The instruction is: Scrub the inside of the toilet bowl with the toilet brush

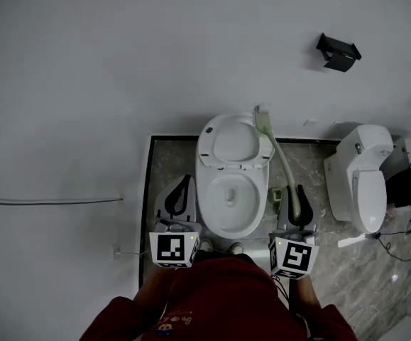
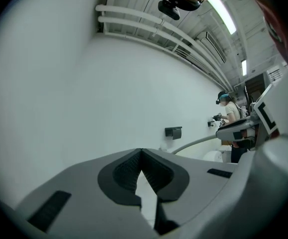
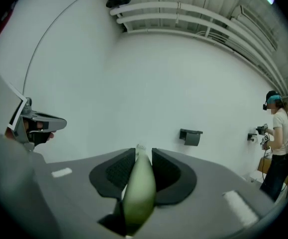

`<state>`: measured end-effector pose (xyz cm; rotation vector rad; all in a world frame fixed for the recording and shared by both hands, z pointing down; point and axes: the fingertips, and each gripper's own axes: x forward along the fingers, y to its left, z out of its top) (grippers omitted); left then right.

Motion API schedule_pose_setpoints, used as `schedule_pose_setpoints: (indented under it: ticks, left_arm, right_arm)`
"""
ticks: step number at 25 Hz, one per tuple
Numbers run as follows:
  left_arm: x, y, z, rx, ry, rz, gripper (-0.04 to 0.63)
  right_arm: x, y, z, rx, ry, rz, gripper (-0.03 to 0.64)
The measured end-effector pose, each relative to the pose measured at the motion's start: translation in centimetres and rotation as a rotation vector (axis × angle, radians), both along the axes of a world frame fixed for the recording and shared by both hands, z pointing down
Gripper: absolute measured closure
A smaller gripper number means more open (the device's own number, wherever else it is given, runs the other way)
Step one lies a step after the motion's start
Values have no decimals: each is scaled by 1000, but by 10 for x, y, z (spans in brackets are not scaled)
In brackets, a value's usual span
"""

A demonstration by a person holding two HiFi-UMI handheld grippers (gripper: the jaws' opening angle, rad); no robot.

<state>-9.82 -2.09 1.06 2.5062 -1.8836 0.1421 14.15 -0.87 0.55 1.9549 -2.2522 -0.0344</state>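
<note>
The right gripper (image 3: 140, 156) pinches the green handle of the toilet brush (image 3: 139, 193). Its two jaws press on the handle from both sides. The left gripper (image 2: 142, 154) has its jaws pressed together at the tips, and nothing is between them.

In the head view the toilet bowl (image 1: 202, 203) sits in the middle of the frame. Its lid (image 1: 235, 142) is up against the white wall. The left gripper is just left of the bowl and the right gripper is just right of it. The brush handle runs from the right gripper toward the top of the frame. Its brush end is up by the right edge of the lid, not in the bowl.

There is bare grey floor on both sides of the bowl. A second toilet (image 1: 361, 183) stands further right, apart from the first one.

The person's red top (image 1: 219, 297) hides the bottom of the frame. The brush end is small and hard to make out. In the right gripper view only its tip shows above the handle. Another person (image 3: 278, 143) stands at the right edge there.
</note>
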Motion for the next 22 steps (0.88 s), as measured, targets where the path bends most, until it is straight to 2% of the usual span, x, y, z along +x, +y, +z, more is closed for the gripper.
schedule_pose_setpoints:
  ticks: [3, 6, 12, 16, 22]
  left_arm:
    - [-12, -9, -34, 82, -21, -29, 589]
    - [-20, -16, -62, 148, -9, -39, 589]
    - [-27, -24, -95, 230, 28, -54, 589]
    - [-22, -22, -98, 245, 35, -46, 589]
    - [-14, -23, -94, 242, 38, -32, 589]
  right_arm:
    - [5, -14, -36, 104, -3, 26, 502]
    - [9, -22, -61, 166, 18, 42, 502]
    - [0, -29, -106, 316, 61, 34, 502]
    - [-3, -27, -109, 336, 70, 27, 502]
    - [0, -31, -101, 313, 71, 30, 502]
